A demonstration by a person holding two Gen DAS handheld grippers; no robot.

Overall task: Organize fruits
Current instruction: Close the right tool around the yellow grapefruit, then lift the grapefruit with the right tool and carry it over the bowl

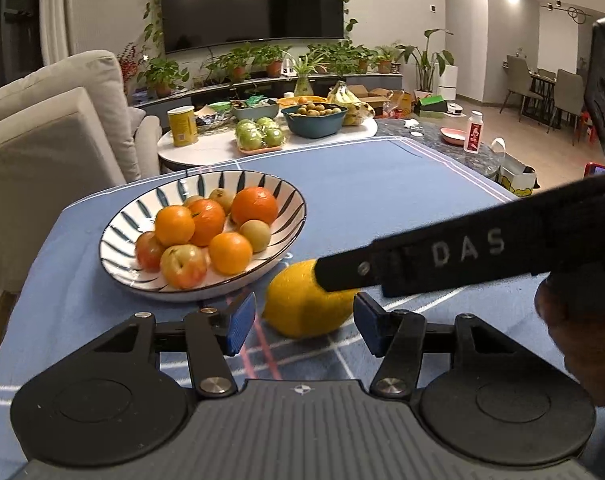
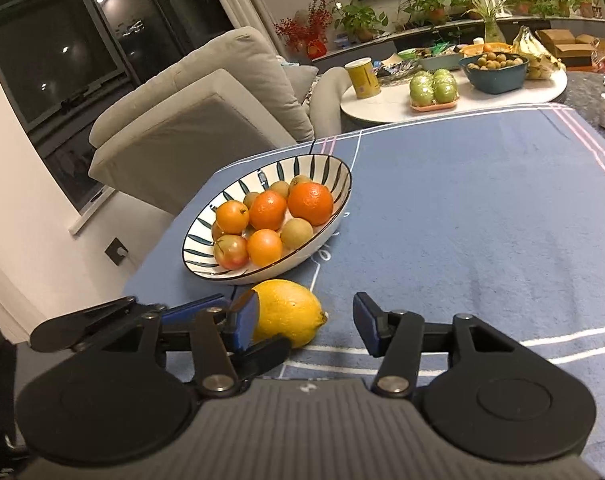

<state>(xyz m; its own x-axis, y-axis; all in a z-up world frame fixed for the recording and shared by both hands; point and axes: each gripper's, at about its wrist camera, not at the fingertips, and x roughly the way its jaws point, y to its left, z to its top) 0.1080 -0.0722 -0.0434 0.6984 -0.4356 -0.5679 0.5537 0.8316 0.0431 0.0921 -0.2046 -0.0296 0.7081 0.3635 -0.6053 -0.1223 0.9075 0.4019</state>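
A yellow lemon (image 1: 302, 312) (image 2: 290, 312) lies on the blue tablecloth (image 1: 382, 184), just in front of a striped bowl (image 1: 142, 208) (image 2: 206, 236). The bowl holds oranges (image 1: 254, 204), small reddish apples (image 1: 182, 266) and brownish fruits (image 1: 256, 234). My left gripper (image 1: 305, 328) is open, its blue pads flanking the lemon with a thin gap each side. My right gripper (image 2: 306, 322) is open too: its left pad is at the lemon's side and its right pad stands well clear. One right finger (image 1: 422, 256) crosses over the lemon in the left wrist view. A left-gripper finger (image 2: 266, 354) shows under the lemon.
A grey sofa (image 1: 62, 128) stands left of the table. Beyond it, a round white table carries green apples (image 1: 258, 136), a teal bowl (image 1: 314, 120), a yellow can (image 1: 182, 126) and bananas (image 1: 350, 100). A person's hand (image 1: 574, 320) is at the right.
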